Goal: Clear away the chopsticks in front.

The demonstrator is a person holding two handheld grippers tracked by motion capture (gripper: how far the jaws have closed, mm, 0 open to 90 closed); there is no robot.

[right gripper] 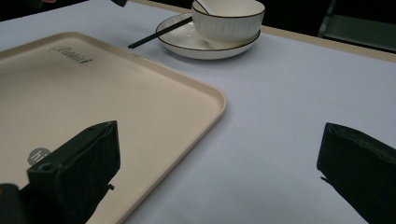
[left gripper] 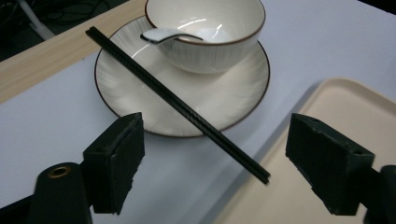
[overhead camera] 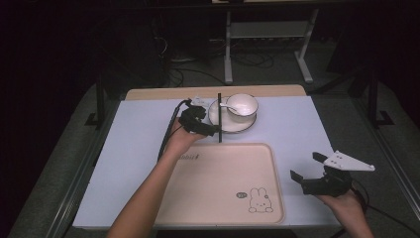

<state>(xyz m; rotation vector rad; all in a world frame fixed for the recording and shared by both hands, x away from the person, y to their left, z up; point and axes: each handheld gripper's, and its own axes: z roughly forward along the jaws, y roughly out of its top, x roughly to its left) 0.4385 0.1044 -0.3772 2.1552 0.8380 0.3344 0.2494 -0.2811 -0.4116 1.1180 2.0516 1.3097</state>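
We hold our left tool wide open and empty over the chopsticks resting on the plate rim; closing squarely across both sticks looks best. Right tool waits open, empty.

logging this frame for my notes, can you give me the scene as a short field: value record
surface: pale lilac table cover
tray: empty cream plastic tray with rabbit print, near side of table
plate: white ceramic plate with dark rim, beyond the tray
bowl: white ceramic bowl standing on the plate
spoon: white ceramic spoon resting in the bowl
chopsticks: black chopsticks lying across the plate rim, near end over the tray edge
left gripper: open, jaws either side of the chopsticks
right gripper: open, right of the tray, holding nothing
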